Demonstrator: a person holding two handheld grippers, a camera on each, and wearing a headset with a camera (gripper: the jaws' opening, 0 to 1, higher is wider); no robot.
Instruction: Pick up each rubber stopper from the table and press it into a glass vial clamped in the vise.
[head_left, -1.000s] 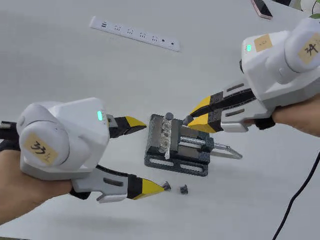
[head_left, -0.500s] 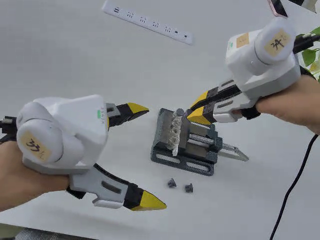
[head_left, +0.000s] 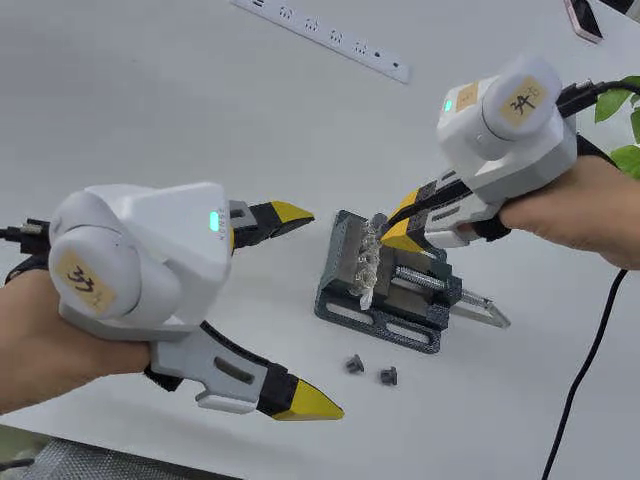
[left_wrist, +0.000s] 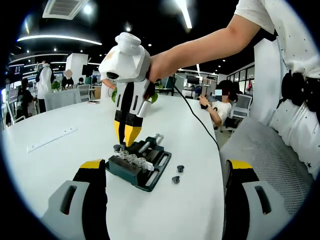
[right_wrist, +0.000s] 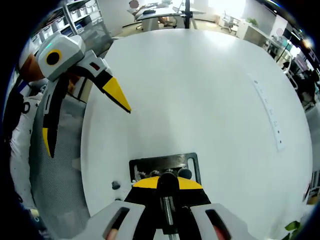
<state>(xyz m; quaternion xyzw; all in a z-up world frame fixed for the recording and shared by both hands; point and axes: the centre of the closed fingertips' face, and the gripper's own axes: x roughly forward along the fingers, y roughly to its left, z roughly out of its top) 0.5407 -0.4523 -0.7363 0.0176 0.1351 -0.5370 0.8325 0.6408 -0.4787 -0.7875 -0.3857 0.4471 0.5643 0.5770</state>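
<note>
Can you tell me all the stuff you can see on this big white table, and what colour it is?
table: one, white, under everything.
vise: one, dark grey, mid-table.
glass vials: clear row, count unclear, clamped in the vise.
loose rubber stoppers: two, dark grey, on the table by the vise.
held stopper: one, dark, seemingly between the right gripper's tips.
power strip: one, white, far side.
phone: one, pinkish edge, far right corner.
plant leaves: green, right edge.
cable: one, black, right side.
left gripper: one, white-black-yellow, open, left of the vise.
right gripper: one, same colours, closed over the vials.
</note>
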